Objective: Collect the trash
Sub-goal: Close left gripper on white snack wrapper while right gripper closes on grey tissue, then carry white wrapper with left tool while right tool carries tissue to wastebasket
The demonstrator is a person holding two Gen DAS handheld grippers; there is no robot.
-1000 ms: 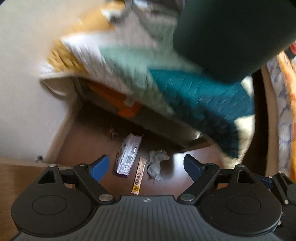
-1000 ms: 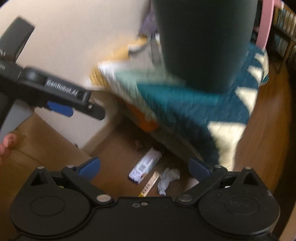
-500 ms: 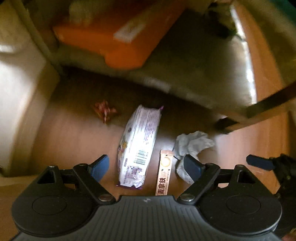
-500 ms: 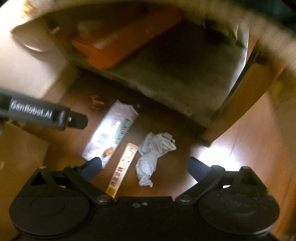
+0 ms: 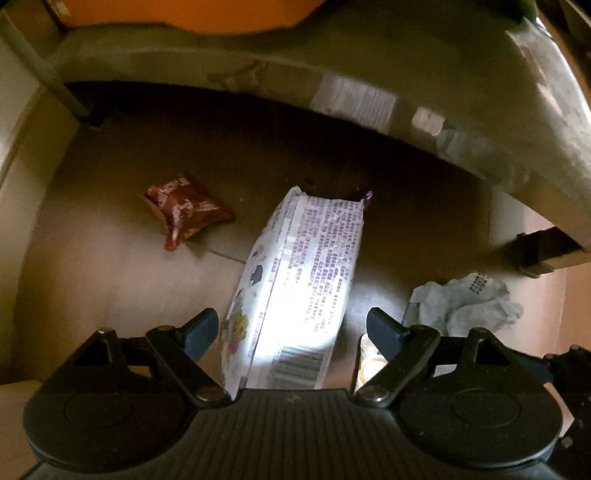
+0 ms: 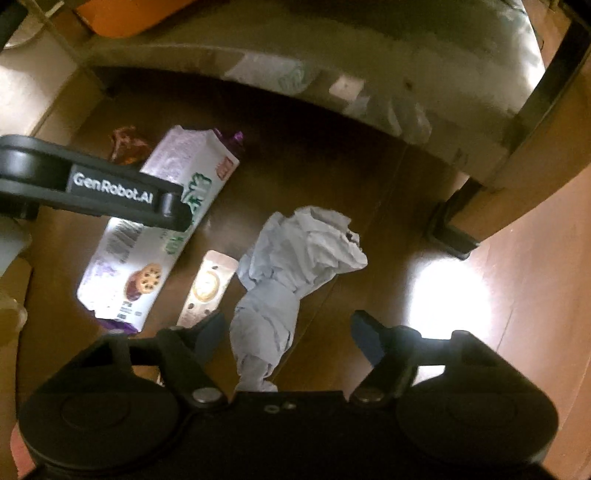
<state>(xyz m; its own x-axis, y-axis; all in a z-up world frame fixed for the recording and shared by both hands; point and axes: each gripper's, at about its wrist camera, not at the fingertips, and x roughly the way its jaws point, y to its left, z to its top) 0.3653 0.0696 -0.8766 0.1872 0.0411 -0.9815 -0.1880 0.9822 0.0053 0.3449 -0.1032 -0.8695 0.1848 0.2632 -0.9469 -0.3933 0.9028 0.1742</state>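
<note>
A white and purple cookie packet [image 5: 299,291] lies on the wooden floor between the open fingers of my left gripper [image 5: 291,328]. It also shows in the right wrist view [image 6: 147,254]. A crumpled grey paper [image 6: 295,258] lies between the open fingers of my right gripper [image 6: 288,332]; it also shows in the left wrist view [image 5: 465,302]. A narrow beige sachet [image 6: 208,288] lies between packet and paper. A small red-brown wrapper [image 5: 184,210] lies to the far left.
A low bed frame [image 5: 369,74] overhangs the floor just beyond the trash, with a leg [image 6: 450,229] at the right. An orange box [image 6: 122,18] sits under it at the back left. The left gripper's arm [image 6: 92,184] crosses above the packet.
Both grippers have dropped from above the bed down to the floor and closed in on the trash. The packet now sits between the left fingers, the paper between the right fingers.
</note>
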